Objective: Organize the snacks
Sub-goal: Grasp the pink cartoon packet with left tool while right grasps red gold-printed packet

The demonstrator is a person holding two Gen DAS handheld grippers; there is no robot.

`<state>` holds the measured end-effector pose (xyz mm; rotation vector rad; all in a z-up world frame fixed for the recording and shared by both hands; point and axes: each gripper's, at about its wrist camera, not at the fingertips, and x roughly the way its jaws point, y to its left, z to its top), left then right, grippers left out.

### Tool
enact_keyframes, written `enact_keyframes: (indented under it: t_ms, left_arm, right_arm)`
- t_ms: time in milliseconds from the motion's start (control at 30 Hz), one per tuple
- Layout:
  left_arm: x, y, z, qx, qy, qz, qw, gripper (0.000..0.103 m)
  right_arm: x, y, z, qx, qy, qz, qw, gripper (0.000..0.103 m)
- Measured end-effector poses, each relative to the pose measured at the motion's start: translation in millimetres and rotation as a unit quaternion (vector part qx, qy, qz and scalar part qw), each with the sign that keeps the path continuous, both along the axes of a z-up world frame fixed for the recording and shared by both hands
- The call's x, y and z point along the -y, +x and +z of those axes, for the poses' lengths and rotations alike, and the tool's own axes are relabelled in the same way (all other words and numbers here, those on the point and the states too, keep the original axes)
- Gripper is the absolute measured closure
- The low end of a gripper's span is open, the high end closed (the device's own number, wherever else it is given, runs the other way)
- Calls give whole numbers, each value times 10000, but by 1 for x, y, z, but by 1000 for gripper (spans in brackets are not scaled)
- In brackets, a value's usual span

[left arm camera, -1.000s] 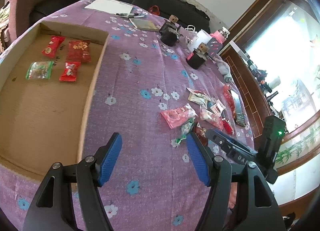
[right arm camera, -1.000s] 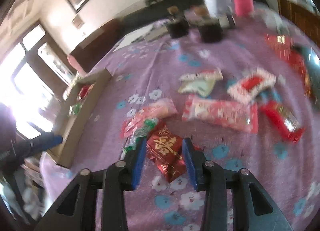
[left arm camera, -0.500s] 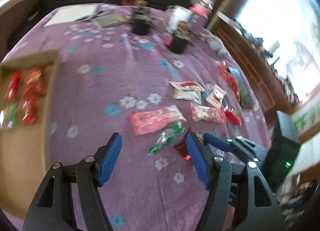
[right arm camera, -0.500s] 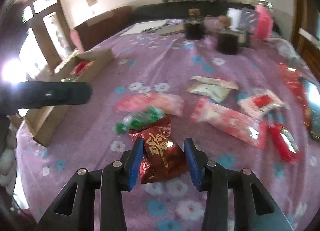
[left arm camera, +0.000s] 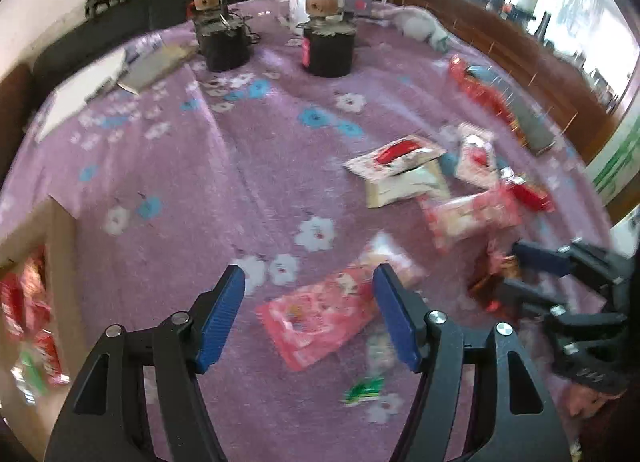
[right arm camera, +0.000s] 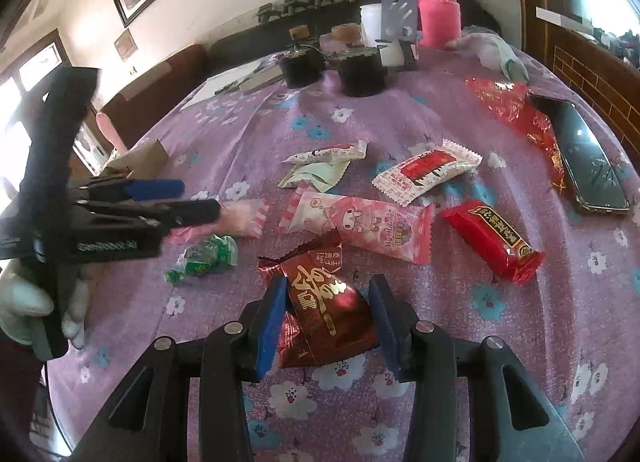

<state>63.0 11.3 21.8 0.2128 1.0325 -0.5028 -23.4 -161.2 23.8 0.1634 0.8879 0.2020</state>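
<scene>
The right gripper [right arm camera: 326,318] straddles the dark red snack packet [right arm camera: 324,310], fingers against its sides, apparently pinching it for lifting toward the cardboard box [left arm camera: 60,230]. The left gripper [left arm camera: 308,318], fingers spread, hovers over the pink packet [left arm camera: 320,314] beside it.

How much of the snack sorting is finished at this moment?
A few snacks already lie in the box. The right gripper is closed around a dark red packet; the left gripper hangs open above a pink packet. Several packets are left on the cloth.
</scene>
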Motion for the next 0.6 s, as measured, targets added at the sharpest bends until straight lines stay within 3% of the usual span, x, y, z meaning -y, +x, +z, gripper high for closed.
enact_keyframes:
  t_ms: [67,300,433,600]
  left_arm:
    - [1,-8,-1,-128,-46,-145,9998,48]
    - [20,-52,-9,138,591,-816,9948,48]
    - [10,-43,10,198,86,-584,9981,48]
    - [21,-21,-1,195,299,-377,9987,48]
  right_arm:
    - [-1,0,0,3,-20,-1,10000,58]
    - [-2,0,-1,-14,-32,-4,10000,57]
    - [-1,0,-1,-18,2,-14,10000,57]
    - [-2,0,-2,-15,-11,-14,10000,57]
